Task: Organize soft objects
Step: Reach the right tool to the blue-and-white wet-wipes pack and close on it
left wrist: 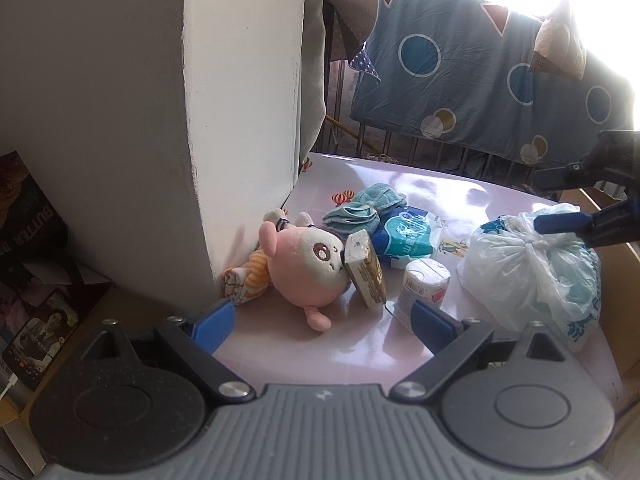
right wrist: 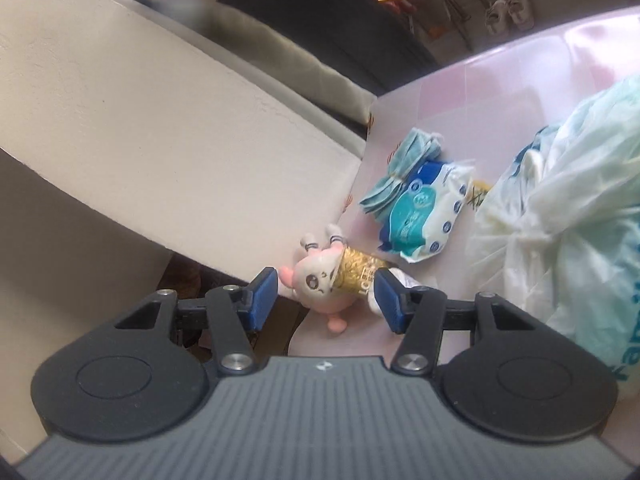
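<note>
Left gripper [left wrist: 324, 320] fingers apart, right gripper [right wrist: 326, 296] fingers apart and empty, plush toy [left wrist: 304, 264] against pillar [left wrist: 244, 120], box [left wrist: 366, 272] leaning on it.

White pillar [left wrist: 240, 120], railing-hung blue sheet [left wrist: 480, 92], glaring daylight, pink table [left wrist: 320, 344].

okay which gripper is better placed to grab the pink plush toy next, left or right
Probably the left. Its gripper is wide open and faces the pink plush toy head-on, with clear table between. The right gripper, empty and narrower, comes in beside the plastic bag, and the gold packet leans on the toy's near side.
</note>
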{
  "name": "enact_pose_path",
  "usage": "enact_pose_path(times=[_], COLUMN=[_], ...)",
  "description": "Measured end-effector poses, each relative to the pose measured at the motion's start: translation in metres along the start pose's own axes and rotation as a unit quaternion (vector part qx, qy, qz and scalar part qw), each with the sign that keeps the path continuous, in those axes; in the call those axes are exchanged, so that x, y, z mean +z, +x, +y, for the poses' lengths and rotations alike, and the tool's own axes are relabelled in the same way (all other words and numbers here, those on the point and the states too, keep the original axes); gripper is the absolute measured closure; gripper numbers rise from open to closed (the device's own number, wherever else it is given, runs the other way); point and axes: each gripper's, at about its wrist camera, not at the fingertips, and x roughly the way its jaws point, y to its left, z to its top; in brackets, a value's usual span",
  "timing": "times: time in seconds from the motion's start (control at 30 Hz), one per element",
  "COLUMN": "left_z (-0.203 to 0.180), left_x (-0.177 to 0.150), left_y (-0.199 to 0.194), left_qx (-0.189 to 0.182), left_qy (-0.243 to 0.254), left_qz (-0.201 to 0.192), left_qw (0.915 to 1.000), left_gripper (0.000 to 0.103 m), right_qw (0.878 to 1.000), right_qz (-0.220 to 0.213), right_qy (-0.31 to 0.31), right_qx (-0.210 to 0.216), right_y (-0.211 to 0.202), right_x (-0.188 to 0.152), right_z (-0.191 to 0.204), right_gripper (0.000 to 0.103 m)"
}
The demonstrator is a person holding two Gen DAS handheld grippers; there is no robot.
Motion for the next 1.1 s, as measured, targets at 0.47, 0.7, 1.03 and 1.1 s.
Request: enact_pose_path(times=[0.47, 0.7, 1.03, 1.1], left_z=[-0.034, -0.081, -0.106, -0.104], left_x=[0.049, 0.103, 0.120, 0.121], left_y=[0.043, 0.119, 0.230, 0.249], left_qx=[-0.066, -0.113, -0.104, -0.108], left_qy=[0.055, 0.165, 0.203, 0.193], left_qz=[0.007, 0.073, 0.205, 0.235], left_qw=[0.9962, 0.9771, 0.9519, 0.9464], left_gripper=[0.011, 0.010, 0.011, 0.011], right_qw=[0.998, 0.992, 0.969, 0.967], right_qz=[0.007, 0.044, 0.125, 0.133], right_qy=[0.053, 0.064, 0.130, 0.141], right_qx=[-0.021, -0.104, -0.168, -0.163], right_y=[0.019, 0.076, 0.153, 0.162], right_x=[0.023, 0.082, 0.124, 0.125], right_z=[-0.015, -0.026, -0.088, -0.098], right_gripper=[0.050, 0.050, 0.050, 0.050])
